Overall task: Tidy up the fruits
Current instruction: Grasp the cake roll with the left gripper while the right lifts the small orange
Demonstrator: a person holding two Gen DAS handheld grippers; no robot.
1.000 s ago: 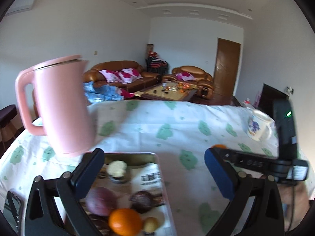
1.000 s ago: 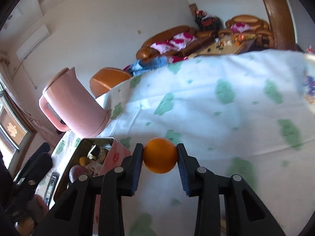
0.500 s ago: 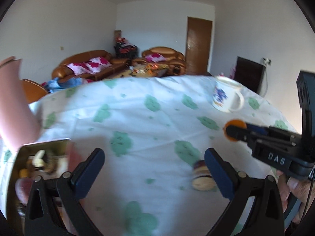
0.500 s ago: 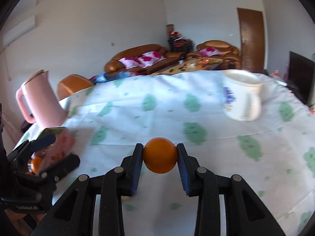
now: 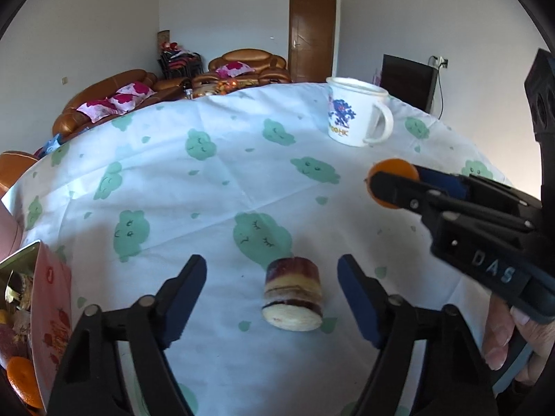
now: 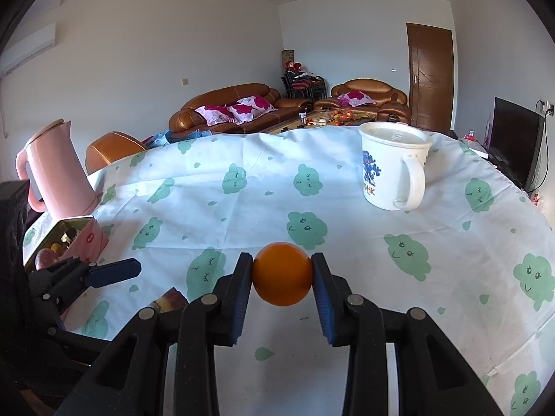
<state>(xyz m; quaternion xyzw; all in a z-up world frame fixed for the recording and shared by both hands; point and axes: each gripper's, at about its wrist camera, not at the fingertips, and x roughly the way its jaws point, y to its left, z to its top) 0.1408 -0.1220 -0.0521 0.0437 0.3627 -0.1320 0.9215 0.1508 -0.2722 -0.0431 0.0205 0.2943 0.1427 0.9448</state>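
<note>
Table (image 6: pixel 347 208): spreading under both grippers, wearing a pale cloth printed with green cloud faces.
Pink kettle (image 6: pixel 55 173): standing far left of the right gripper, beyond the tin.
Fruit tin (image 6: pixel 74 223): sitting left of both grippers with its pink lid propped open; holding several fruits, one orange (image 5: pixel 24 378) showing at its near corner in the left wrist view.
White mug (image 5: pixel 357 116): standing well ahead of both grippers, toward the right, handle pointing right.
Left gripper (image 5: pixel 272 293): pointing steeply down at the cloth, its jaws closing yet not touching anything; a gap is showing on both sides of the piece between them.
Right gripper (image 6: pixel 281 279): hanging just above the cloth, tilted gently down, its pads clamping an orange; a hand (image 5: pixel 503 336) is wrapping its handle at the right edge of the left wrist view.
Held orange (image 6: pixel 281 279): sitting squarely between the right pads, clear of the tablecloth.
Cut fruit piece (image 5: pixel 293 298): lying on its side on the cloth between the left fingers, nearer the right one; purple skin, pale cut face turning toward the camera. Its kind I cannot tell.
Step in hand: by my reading, the left gripper is picking up the cut piece while the right is waiting with its orange.
Next move: probably calling for the left fingers to sink around the piece, centre it, squeeze gently, then carry it left to the tin.
</note>
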